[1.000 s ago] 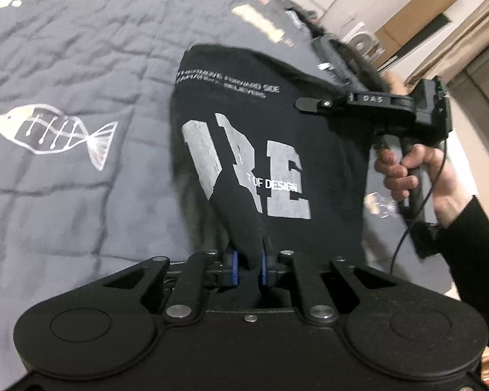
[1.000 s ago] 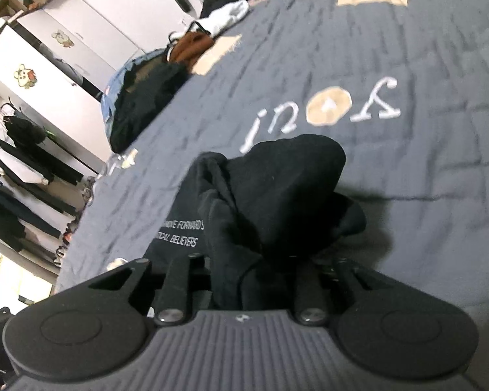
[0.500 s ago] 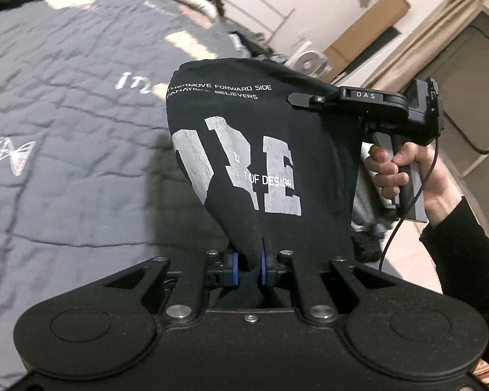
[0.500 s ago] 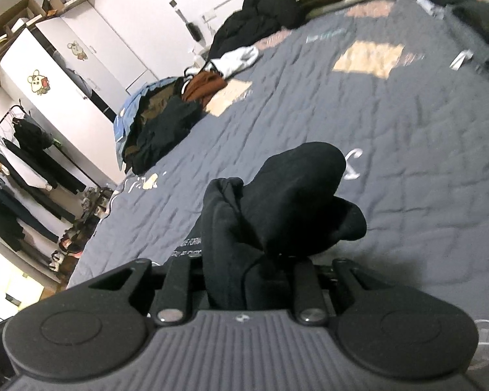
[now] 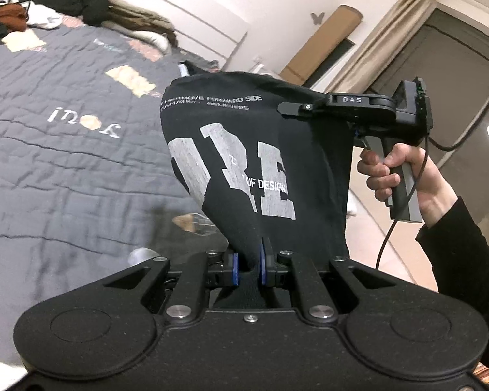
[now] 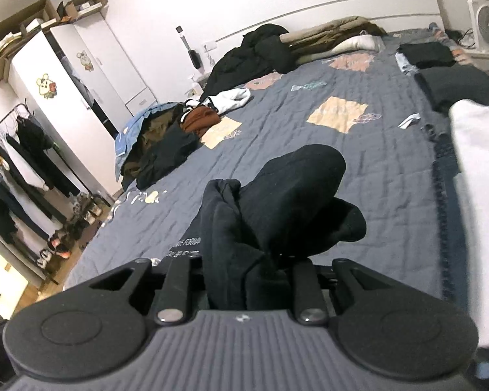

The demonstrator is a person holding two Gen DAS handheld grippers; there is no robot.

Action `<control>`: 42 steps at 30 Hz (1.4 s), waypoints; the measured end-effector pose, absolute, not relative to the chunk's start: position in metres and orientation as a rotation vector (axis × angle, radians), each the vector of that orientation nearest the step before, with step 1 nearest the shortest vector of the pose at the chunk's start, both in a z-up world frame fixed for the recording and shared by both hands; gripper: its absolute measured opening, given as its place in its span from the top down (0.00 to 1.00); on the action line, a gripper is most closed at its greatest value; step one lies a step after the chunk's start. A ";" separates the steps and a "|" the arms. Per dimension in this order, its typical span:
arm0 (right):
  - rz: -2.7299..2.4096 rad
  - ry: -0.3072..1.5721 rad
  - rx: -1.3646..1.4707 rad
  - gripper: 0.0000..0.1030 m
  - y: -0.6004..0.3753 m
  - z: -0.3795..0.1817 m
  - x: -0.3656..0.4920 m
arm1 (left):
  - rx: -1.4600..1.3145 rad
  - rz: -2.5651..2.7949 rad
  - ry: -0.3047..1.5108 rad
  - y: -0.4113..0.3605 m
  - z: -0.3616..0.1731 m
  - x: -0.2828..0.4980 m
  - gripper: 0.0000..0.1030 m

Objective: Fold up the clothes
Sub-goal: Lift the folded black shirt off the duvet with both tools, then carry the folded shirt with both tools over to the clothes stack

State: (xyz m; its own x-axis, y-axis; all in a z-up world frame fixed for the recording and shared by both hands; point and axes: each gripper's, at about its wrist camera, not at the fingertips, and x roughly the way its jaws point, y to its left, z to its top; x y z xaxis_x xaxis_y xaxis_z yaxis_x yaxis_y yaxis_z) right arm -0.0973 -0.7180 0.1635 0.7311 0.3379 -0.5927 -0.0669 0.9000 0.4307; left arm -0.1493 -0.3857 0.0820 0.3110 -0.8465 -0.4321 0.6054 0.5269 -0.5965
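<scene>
**Black T-shirt lifted clear of the bed**

Since a second ago both grippers have risen and carried the garment with them: in the left wrist view the black T-shirt [image 5: 260,163] lay close over the quilt then, and now it hangs in the air with the bed's far end and the wall showing behind it. The right wrist view, which a second ago showed mostly quilt, now takes in the whole grey bed [image 6: 358,179] and the room beyond.

The T-shirt is black with large cracked white block letters, a smaller line reading "OF DESIGN" across them and two rows of small white text near the upper edge. It is stretched between the two grippers — one corner drawn down into a narrow point, the cloth fanning out wide above it.

The left gripper [image 5: 247,267] has its blue-padded fingers [image 5: 233,268] drawn nearly together, pinching that narrow point of fabric. The right gripper [image 5: 288,108], held by a hand [image 5: 397,172] in a black sleeve, grips the shirt's upper edge; in its own view [image 6: 249,280] a thick bunch of black cloth [image 6: 277,205] fills the gap between the fingers, which stand a little apart around it and are themselves hidden.

Heaps of unfolded clothes [image 6: 166,150] lie at the bed's left edge, and folded dark garments [image 6: 427,53] sit near the far right corner.
</scene>
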 end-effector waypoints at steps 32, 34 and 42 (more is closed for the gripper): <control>0.105 0.623 0.336 0.78 -0.908 0.252 -0.162 | -0.275 -1.114 0.682 -0.624 0.155 -0.154 0.89; 0.085 0.621 0.311 0.78 -0.930 0.264 -0.153 | -0.257 -1.127 0.675 -0.655 0.159 -0.144 0.89; 0.037 0.680 0.209 0.78 -1.001 0.246 -0.091 | -0.248 -1.098 0.777 -0.751 0.111 -0.106 0.89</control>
State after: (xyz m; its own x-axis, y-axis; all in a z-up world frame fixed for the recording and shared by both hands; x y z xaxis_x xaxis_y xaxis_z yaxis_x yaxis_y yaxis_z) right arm -0.0911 -1.0014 0.2458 0.7778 0.1018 -0.6202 0.0344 0.9784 0.2036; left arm -0.1062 -0.7511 0.1107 0.2278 -0.8684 -0.4405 0.7042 0.4593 -0.5414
